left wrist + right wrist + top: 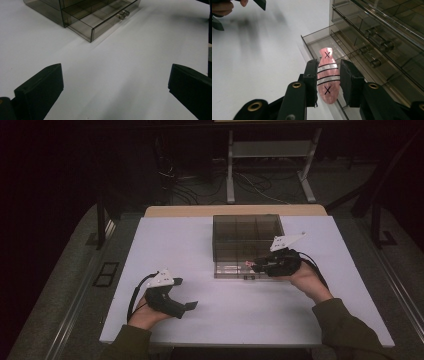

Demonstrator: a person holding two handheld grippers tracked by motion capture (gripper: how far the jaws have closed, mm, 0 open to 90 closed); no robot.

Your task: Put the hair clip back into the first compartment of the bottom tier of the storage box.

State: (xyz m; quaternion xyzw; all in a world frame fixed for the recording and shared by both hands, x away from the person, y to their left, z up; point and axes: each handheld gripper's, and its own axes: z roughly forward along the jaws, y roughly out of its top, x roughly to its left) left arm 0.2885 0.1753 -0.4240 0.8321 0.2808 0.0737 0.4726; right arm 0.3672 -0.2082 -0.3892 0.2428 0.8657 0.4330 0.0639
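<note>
A smoky clear drawer box (247,232) stands at the table's far middle, its bottom drawer (231,270) pulled out toward me. My right gripper (253,266) hovers at the drawer's right front, shut on a pink fish-shaped piece (325,56) with white stripes and two black X marks. In the right gripper view the piece hangs over the drawer's (317,40) near corner, pinched between the pads of the right gripper (329,66). My left gripper (185,293) rests near the table's front left, open and holding nothing. Its jaws (115,77) point toward the drawer (100,22).
The white tabletop (225,320) spreads between both hands. The box's upper drawers (382,37) are closed, with round clear handles. The pulled-out drawer's handle (123,14) faces me. Table legs and cables (250,180) lie on the floor beyond the far edge.
</note>
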